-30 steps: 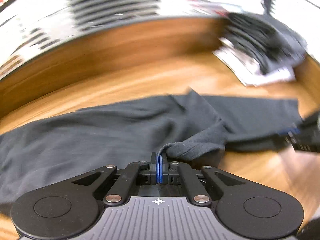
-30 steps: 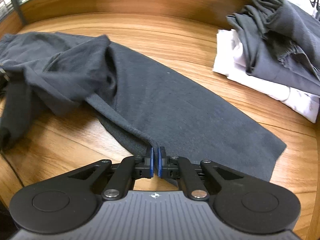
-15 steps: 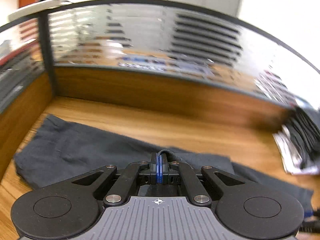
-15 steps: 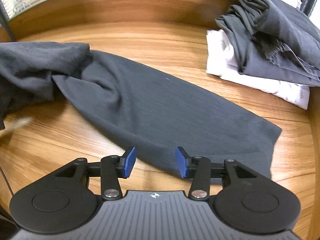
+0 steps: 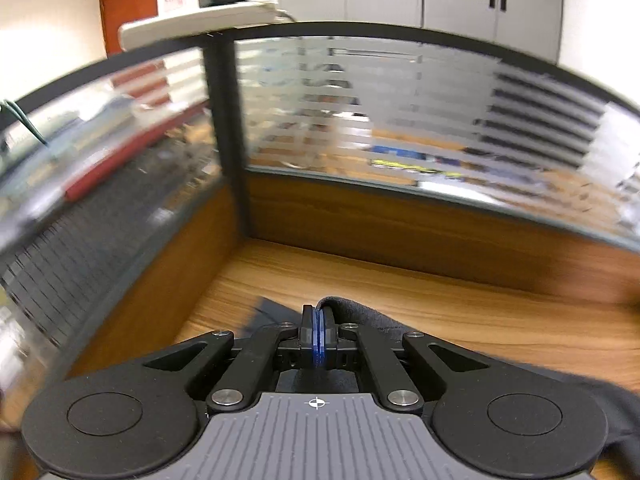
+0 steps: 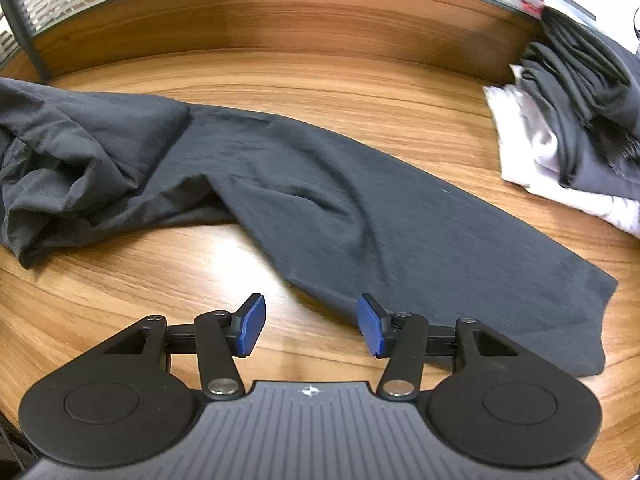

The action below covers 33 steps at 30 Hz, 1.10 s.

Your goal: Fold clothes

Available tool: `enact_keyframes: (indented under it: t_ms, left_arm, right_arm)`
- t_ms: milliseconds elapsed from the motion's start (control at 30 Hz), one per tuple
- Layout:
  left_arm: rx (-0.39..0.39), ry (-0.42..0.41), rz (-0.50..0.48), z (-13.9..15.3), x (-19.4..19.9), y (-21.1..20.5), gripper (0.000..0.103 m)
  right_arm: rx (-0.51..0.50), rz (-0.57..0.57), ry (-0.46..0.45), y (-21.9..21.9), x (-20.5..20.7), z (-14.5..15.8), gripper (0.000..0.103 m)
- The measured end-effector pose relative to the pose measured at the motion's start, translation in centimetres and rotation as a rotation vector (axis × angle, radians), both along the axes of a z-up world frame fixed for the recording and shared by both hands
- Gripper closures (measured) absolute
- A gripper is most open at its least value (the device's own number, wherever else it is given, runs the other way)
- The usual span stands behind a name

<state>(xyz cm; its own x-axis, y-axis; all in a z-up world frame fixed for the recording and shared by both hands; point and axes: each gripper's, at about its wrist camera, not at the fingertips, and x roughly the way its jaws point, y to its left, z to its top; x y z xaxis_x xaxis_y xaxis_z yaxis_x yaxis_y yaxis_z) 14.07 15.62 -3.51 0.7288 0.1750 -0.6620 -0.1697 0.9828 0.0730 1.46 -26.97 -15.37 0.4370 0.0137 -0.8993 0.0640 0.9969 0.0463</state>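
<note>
A dark grey garment lies stretched across the wooden desk in the right wrist view, bunched into folds at its left end. My right gripper hovers just in front of the garment's near edge, its jaws opening, with only bare desk between the blue pads. In the left wrist view my left gripper is shut on a fold of the same dark garment, which trails off to the lower right. That gripper faces the desk's back left corner.
A stack of folded clothes, dark grey on white, sits at the desk's right end. Wooden partition walls topped with striped glass close off the back and left of the desk. A black post marks the corner.
My right gripper has let go of the garment's edge, opened and drawn back. My left gripper, still pinching cloth, has swung left toward the desk corner, dragging the garment's left end with it.
</note>
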Motion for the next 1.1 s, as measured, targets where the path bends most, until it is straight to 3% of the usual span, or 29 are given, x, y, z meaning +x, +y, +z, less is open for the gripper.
enact_keyframes:
  t_ms: [167, 267, 300, 367, 433, 533, 667, 800, 933, 1100]
  left_arm:
    - [0.015, 0.087, -0.014, -1.9, 1.2, 1.6, 0.096]
    - [-0.047, 0.086, -0.052, -2.3, 0.3, 1.0, 0.079]
    - [-0.067, 0.091, -0.075, -2.6, -0.2, 0.4, 0.078]
    - [-0.096, 0.110, -0.123, -3.6, -1.0, -0.8, 0.078]
    - [-0.143, 0.149, -0.194, -5.2, -1.3, -2.3, 0.078]
    - [-0.186, 0.239, -0.282, -8.4, -1.1, -4.2, 0.078]
    - [-0.179, 0.355, -0.333, -12.6, -0.8, -6.2, 0.080]
    - [-0.130, 0.429, -0.311, -15.4, -0.4, -6.6, 0.083]
    - [-0.120, 0.421, -0.326, -15.7, -0.1, -6.6, 0.085]
    - [-0.095, 0.426, -0.348, -15.5, -0.1, -7.3, 0.085]
  right_arm:
    - [-0.051, 0.032, 0.013, 2.0, 1.8, -0.6, 0.047]
    - [-0.088, 0.057, 0.028, 2.6, 2.9, -1.3, 0.051]
    - [-0.096, 0.069, 0.033, 2.6, 3.3, -1.6, 0.054]
    - [-0.117, 0.104, 0.049, 2.6, 4.0, -2.3, 0.063]
    - [-0.140, 0.147, 0.071, 2.6, 4.5, -3.0, 0.089]
    - [-0.171, 0.200, 0.087, 2.5, 4.7, -3.6, 0.099]
    - [-0.219, 0.251, 0.084, 2.1, 4.1, -3.5, 0.102]
    - [-0.262, 0.296, 0.085, 1.0, 2.2, -2.6, 0.102]
    - [-0.322, 0.352, 0.109, 0.0, -0.6, -2.3, 0.102]
    - [-0.341, 0.419, 0.174, 0.3, -2.9, -4.4, 0.102]
